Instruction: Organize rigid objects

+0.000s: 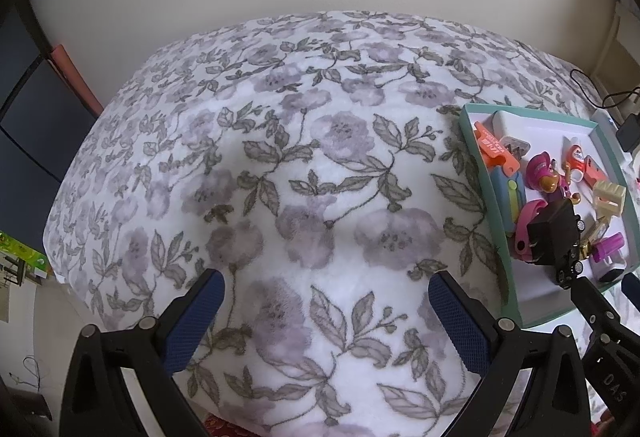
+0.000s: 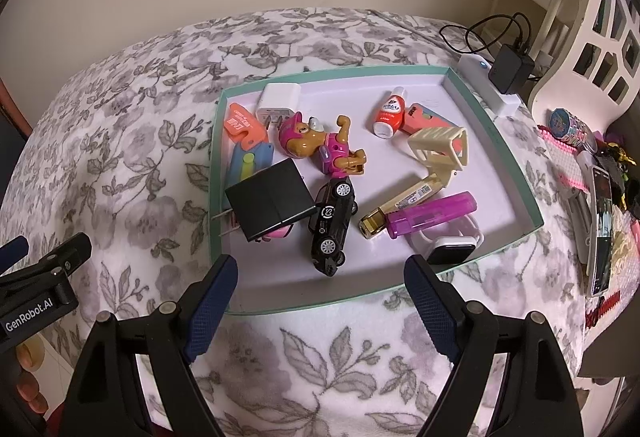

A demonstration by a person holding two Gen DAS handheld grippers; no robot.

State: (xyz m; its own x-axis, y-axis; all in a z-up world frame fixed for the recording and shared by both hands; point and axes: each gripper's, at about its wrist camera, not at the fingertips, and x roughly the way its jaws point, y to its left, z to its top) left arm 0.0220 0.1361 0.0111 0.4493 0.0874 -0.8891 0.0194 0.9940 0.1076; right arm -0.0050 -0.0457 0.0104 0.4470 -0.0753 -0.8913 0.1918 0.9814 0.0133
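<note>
Both the left gripper and right gripper are hovering with jaws spread wide and empty, near the teal-rimmed cardboard tray holding a black toy car.

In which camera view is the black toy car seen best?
The right wrist view shows it best: the black toy car lies near the middle of the teal tray, with its wheels and roof marking visible. In the left wrist view the car sits at the far right edge, mostly hidden behind the black charger.

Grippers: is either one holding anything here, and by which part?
Nothing is held. The left gripper and the right gripper are both open, with only blanket or tray between their fingers.
</note>
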